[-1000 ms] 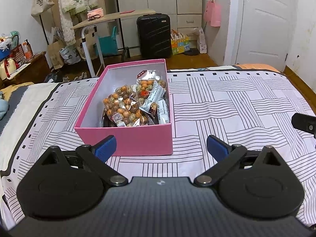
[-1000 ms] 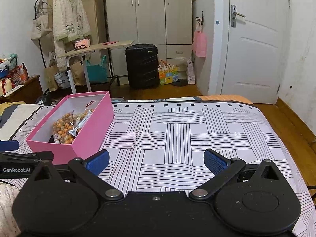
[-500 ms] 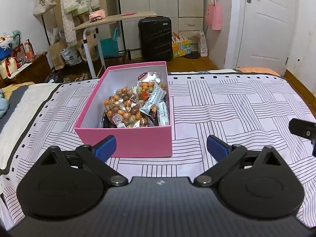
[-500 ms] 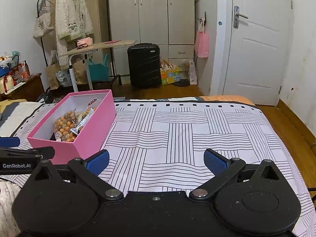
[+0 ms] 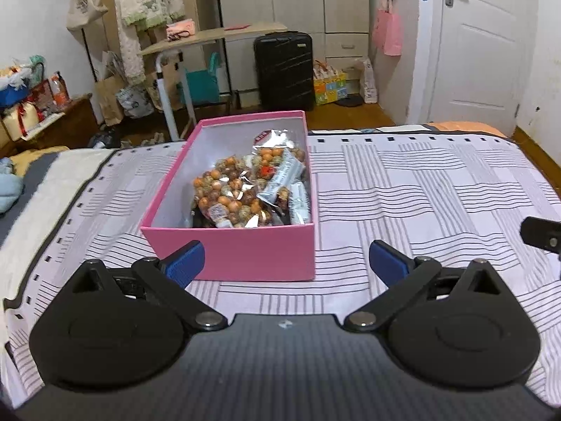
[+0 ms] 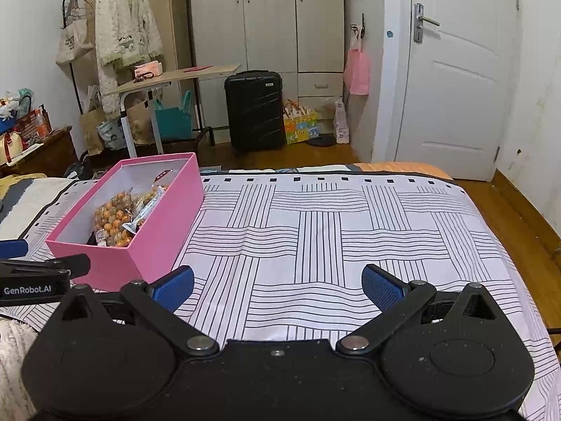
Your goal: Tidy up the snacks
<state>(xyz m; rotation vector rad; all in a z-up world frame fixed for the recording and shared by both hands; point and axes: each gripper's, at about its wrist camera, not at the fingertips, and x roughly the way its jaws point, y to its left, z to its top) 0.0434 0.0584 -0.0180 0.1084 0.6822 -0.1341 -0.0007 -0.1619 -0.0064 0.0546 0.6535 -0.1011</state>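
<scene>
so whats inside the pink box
The pink box holds snack bags, piled toward its right side. Whatever lies under them is hidden.

This is a lived-in home bedroom. A bed (image 6: 350,231) with a line-patterned cover fills the near ground. At the far wall stand a grey wardrobe (image 6: 266,17), a black suitcase (image 6: 254,108) and a clothes rack with a fluffy cardigan (image 6: 122,38); a white door (image 6: 455,80) is on the right, and bags (image 6: 105,129) crowd the wooden floor on the left.
</scene>
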